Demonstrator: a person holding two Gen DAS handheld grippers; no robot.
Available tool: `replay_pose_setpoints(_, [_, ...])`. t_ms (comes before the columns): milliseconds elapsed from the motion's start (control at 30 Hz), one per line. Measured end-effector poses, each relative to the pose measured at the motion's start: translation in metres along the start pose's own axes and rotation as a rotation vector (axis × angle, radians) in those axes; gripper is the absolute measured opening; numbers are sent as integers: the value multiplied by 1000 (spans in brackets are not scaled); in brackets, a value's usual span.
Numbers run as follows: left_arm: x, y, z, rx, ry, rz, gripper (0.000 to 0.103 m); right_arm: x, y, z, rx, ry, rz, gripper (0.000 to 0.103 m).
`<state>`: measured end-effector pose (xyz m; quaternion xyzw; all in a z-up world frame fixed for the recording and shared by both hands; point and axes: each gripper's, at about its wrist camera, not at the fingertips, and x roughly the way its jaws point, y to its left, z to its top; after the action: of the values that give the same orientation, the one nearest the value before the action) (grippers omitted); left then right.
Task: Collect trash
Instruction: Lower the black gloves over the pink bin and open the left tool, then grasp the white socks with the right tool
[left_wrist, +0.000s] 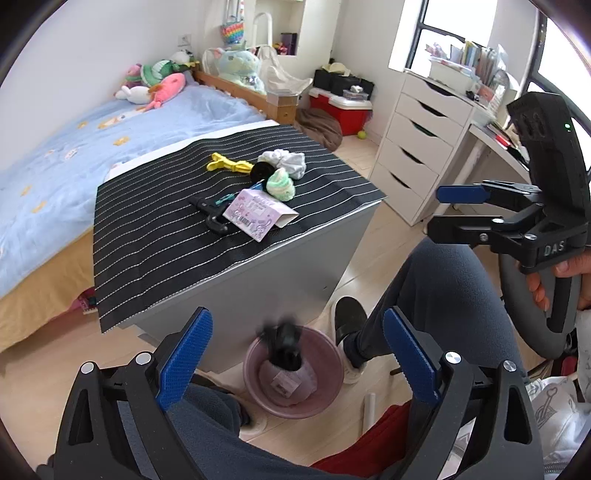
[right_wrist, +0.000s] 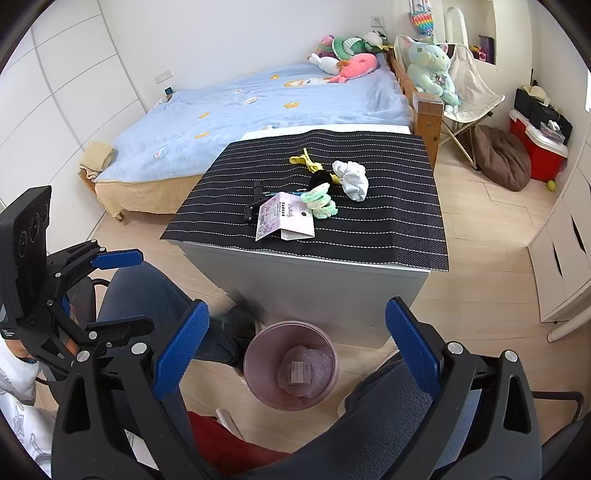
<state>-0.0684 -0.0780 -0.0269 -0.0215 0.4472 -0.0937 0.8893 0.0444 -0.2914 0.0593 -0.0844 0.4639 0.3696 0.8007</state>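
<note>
A pink bin (left_wrist: 255, 360) stands on the floor in front of a grey cabinet. A blurred black object (left_wrist: 285, 347) hangs over the bin's mouth, with a pink wrapper (left_wrist: 291, 382) below it inside. My left gripper (left_wrist: 297, 332) is open above the bin and its pads touch nothing. My right gripper (right_wrist: 299, 321) is open and empty, also over the bin (right_wrist: 258, 363). On the striped cloth (left_wrist: 155, 258) lie a pink box (left_wrist: 258, 214), a black tool (left_wrist: 212, 218), a green-white bundle (left_wrist: 280, 182), a white cloth (left_wrist: 286, 162) and a yellow clip (left_wrist: 229, 164).
The person's legs (left_wrist: 436, 295) and a shoe (left_wrist: 349, 319) flank the bin. A bed (left_wrist: 74, 147) lies behind the cabinet, a white drawer unit (left_wrist: 417, 147) to the right. A red cooler (right_wrist: 535, 147) and brown cushion (right_wrist: 502, 158) sit at the far wall.
</note>
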Motion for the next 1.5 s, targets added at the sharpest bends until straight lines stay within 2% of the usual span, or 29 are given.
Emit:
replay_pose_setpoints(167, [-2, 5, 1, -24, -17, 25, 95, 2, 3, 2, -10, 1, 9, 95])
replay_pose_setpoints(800, [-10, 27, 13, -91, -88, 64, 95, 5, 5, 14, -15, -5, 12, 96])
replay_pose_setpoints(1167, [-13, 42, 25, -125, -131, 82, 95, 19, -16, 64, -32, -32, -23, 96])
replay_pose_setpoints(1500, [-10, 50, 32, -138, -141, 88, 95, 72, -41, 115, -86, 23, -69, 96])
